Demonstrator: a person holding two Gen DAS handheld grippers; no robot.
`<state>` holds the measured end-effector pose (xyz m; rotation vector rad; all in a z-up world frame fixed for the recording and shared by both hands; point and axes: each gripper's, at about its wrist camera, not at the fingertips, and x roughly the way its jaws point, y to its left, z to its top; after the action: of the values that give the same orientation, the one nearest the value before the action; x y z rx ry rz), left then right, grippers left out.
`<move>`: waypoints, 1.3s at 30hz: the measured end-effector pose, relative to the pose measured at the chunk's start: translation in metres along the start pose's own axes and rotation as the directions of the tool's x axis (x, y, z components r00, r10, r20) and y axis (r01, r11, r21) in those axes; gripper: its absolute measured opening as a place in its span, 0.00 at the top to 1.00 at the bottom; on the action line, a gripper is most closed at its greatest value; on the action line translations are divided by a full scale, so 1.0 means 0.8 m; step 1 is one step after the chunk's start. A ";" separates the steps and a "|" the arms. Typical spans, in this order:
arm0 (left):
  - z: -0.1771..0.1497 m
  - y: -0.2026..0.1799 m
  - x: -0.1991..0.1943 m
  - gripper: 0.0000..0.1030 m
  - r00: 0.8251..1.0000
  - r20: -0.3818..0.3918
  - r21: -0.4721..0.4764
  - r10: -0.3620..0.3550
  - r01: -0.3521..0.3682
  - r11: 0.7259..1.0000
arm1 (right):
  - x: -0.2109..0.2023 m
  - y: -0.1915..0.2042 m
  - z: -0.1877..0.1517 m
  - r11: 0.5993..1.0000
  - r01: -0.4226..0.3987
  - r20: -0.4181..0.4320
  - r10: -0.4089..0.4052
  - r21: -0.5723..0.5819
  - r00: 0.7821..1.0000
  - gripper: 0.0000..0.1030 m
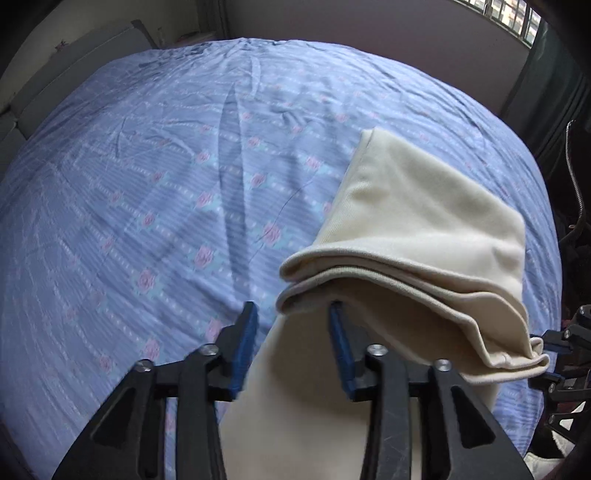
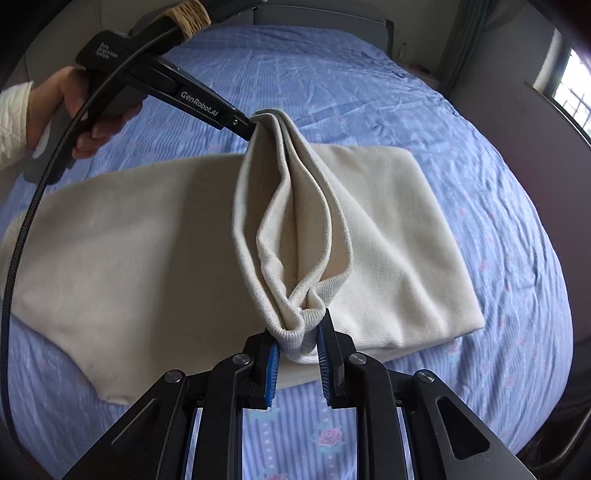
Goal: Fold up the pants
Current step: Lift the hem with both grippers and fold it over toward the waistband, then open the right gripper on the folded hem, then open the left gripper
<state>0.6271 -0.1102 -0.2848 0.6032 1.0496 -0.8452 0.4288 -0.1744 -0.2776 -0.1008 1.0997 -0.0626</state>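
Observation:
Cream pants (image 2: 122, 240) lie across a blue floral bed sheet (image 2: 369, 85), folded lengthwise. One end is lifted and doubled over the rest (image 1: 424, 221). My right gripper (image 2: 297, 336) is shut on the near corner of the ribbed hem of the lifted end. My left gripper (image 1: 293, 317) has its jaws apart, with the pants' folded edge resting over its right fingertip (image 1: 336, 314). In the right wrist view the left gripper's tip (image 2: 245, 127) sits at the far corner of the lifted edge, held by a hand (image 2: 85, 110).
The bed sheet (image 1: 147, 184) spreads wide to the left of the pants. A wall and a window (image 1: 509, 14) lie beyond the bed. The right gripper shows at the far right of the left wrist view (image 1: 554, 354).

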 end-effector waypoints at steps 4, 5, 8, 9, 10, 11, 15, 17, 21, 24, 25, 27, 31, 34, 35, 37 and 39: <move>-0.049 0.016 -0.016 0.44 0.999 -0.033 -0.038 0.013 -0.014 0.999 | -0.003 0.020 -0.018 0.993 -0.112 -0.064 0.110 -0.025 0.992 0.64; -0.058 0.016 -0.020 0.44 0.999 -0.035 -0.046 0.014 -0.015 0.999 | -0.009 0.023 -0.023 0.986 -0.165 -0.067 0.164 -0.019 0.984 0.64; -0.072 0.015 -0.036 0.43 0.997 -0.003 -0.135 -0.077 0.076 0.988 | -0.029 0.017 -0.029 0.969 -0.241 -0.049 0.243 0.054 0.969 0.64; -0.071 0.017 -0.039 0.42 0.991 0.020 -0.187 -0.132 0.133 0.973 | -0.034 0.011 -0.030 0.964 -0.242 -0.019 0.245 0.109 0.969 0.64; -0.068 0.021 -0.041 0.41 0.983 0.054 -0.245 -0.173 0.181 0.953 | -0.037 -0.003 -0.027 0.956 -0.237 0.010 0.239 0.173 0.971 0.64; -0.065 0.026 -0.039 0.39 0.976 0.089 -0.304 -0.199 0.217 0.928 | -0.038 -0.018 -0.024 0.944 -0.225 0.031 0.224 0.240 0.974 0.64; -0.051 0.047 -0.005 0.40 0.944 0.175 -0.524 -0.279 0.330 0.785 | -0.006 -0.048 -0.013 0.917 -0.176 0.016 0.183 0.358 0.983 0.64; -0.040 0.041 0.017 0.45 0.941 0.155 -0.553 -0.299 0.334 0.763 | 0.015 -0.053 -0.011 0.910 -0.174 -0.012 0.192 0.377 0.981 0.65; -0.021 0.020 0.035 0.53 0.946 0.148 -0.559 -0.289 0.321 0.764 | 0.042 -0.054 -0.015 0.887 -0.206 -0.050 0.248 0.413 0.967 0.66; -0.013 0.018 0.044 0.58 0.956 0.140 -0.583 -0.259 0.291 0.758 | 0.052 -0.042 -0.022 0.893 -0.217 -0.064 0.263 0.394 0.963 0.66; -0.013 0.019 0.047 0.60 0.957 0.135 -0.594 -0.255 0.284 0.753 | 0.057 -0.038 -0.023 0.896 -0.220 -0.071 0.266 0.385 0.961 0.66; -0.013 0.020 0.052 0.80 0.962 0.116 -0.603 -0.248 0.267 0.752 | 0.065 -0.032 -0.026 0.898 -0.221 -0.088 0.273 0.380 0.958 0.66; -0.018 0.024 0.013 0.87 0.928 0.233 -0.587 -0.291 0.372 0.719 | 0.067 -0.027 -0.026 0.898 -0.242 -0.101 0.297 0.367 0.949 0.68; -0.024 0.032 -0.011 0.87 0.926 0.259 -0.575 -0.276 0.377 0.726 | 0.069 -0.024 -0.015 0.877 -0.305 -0.100 0.364 0.371 0.926 0.69; -0.028 0.035 -0.009 0.87 0.934 0.240 -0.584 -0.265 0.357 0.729 | 0.070 -0.019 -0.014 0.884 -0.303 -0.106 0.361 0.356 0.927 0.69; -0.039 0.044 0.003 0.87 0.949 0.196 -0.615 -0.246 0.314 0.724 | 0.075 -0.013 -0.011 0.890 -0.299 -0.119 0.357 0.343 0.926 0.69; -0.052 0.054 0.013 0.87 0.954 0.182 -0.650 -0.240 0.300 0.699 | 0.079 -0.008 -0.008 0.891 -0.305 -0.132 0.366 0.336 0.921 0.69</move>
<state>0.6448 -0.0571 -0.3094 -0.2166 1.2893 -0.6632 0.4516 -0.1874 -0.3356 0.3889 1.2740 0.0698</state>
